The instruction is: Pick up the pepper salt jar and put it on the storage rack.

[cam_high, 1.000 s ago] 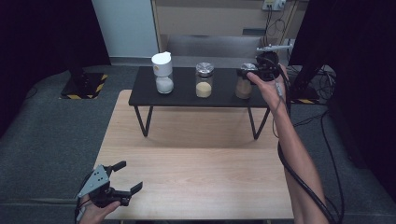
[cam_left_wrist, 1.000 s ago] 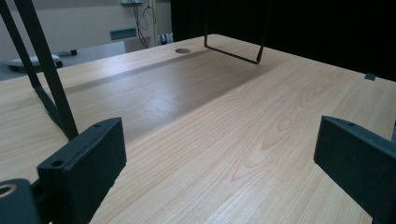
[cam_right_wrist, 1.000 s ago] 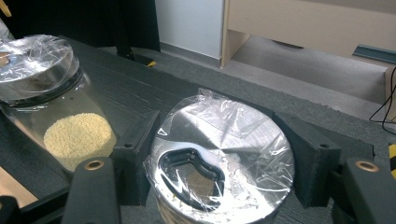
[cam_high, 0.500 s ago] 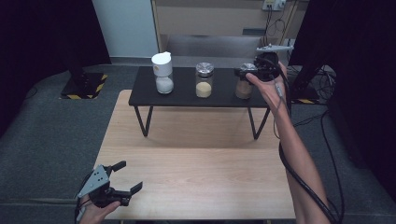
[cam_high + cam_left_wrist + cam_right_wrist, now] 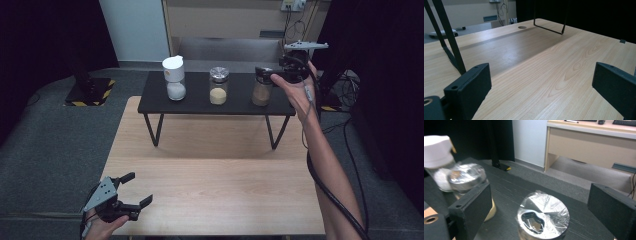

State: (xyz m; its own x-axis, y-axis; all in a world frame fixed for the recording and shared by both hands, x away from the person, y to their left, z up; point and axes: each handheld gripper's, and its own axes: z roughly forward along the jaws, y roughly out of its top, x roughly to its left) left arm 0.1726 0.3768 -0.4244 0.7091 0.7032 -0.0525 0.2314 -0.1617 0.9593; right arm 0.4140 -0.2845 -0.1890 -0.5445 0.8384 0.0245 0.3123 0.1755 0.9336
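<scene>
Hovering over the brown-filled jar (image 5: 543, 218) with the right gripper (image 5: 539, 205), jaws just opened wide, clear of its shiny silver lid (image 5: 546, 213); left gripper (image 5: 131, 191) spread wide, empty.

High view looks forward and down over the wooden table (image 5: 215, 185). Left gripper view skims low across that tabletop — right gripper view sits close above the black shelf (image 5: 509, 192), also visible from overhead.
</scene>
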